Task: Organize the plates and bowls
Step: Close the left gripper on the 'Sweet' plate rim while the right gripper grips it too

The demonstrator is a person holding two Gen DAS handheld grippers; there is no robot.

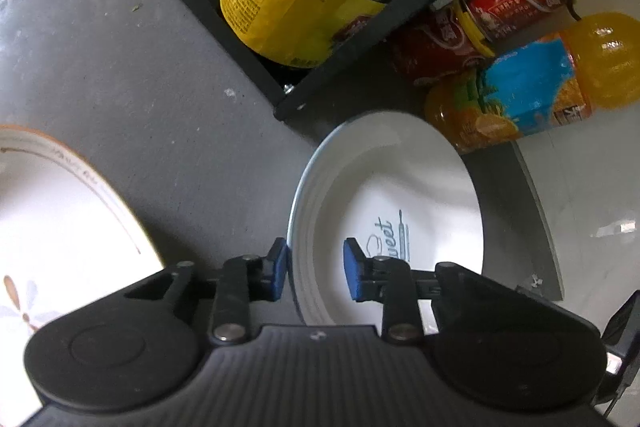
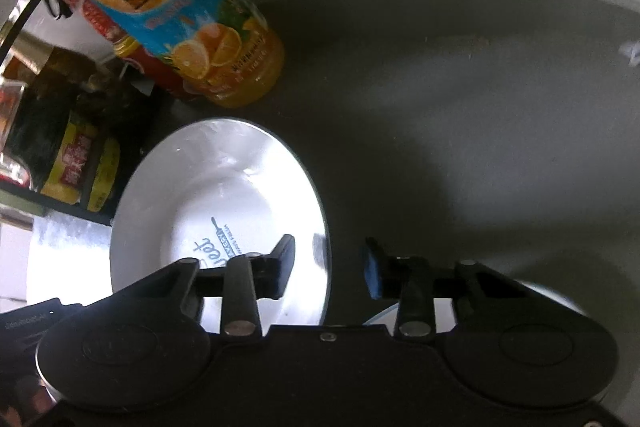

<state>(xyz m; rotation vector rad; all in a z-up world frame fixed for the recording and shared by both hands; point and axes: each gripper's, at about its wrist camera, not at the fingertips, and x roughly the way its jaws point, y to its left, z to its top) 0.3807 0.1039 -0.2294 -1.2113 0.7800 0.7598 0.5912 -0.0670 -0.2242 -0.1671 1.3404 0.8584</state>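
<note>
This looked like a home kitchen. A grey stone-like surface (image 1: 132, 75) carried white crockery, a plate (image 1: 384, 203) printed with "Sweet" at lower centre, and a black rack (image 1: 248, 63) at the top of the frame held condiment jars. At upper right stood an orange juice bottle (image 1: 536, 91) and red drink cans (image 1: 508, 3).

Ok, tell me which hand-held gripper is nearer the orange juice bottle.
Hard to call. Left hand-held gripper and right hand-held gripper each straddle the white plate's rim, the orange juice bottle beyond.

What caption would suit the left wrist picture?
Open left gripper straddling the rim of a white bowl on a grey counter.
</note>
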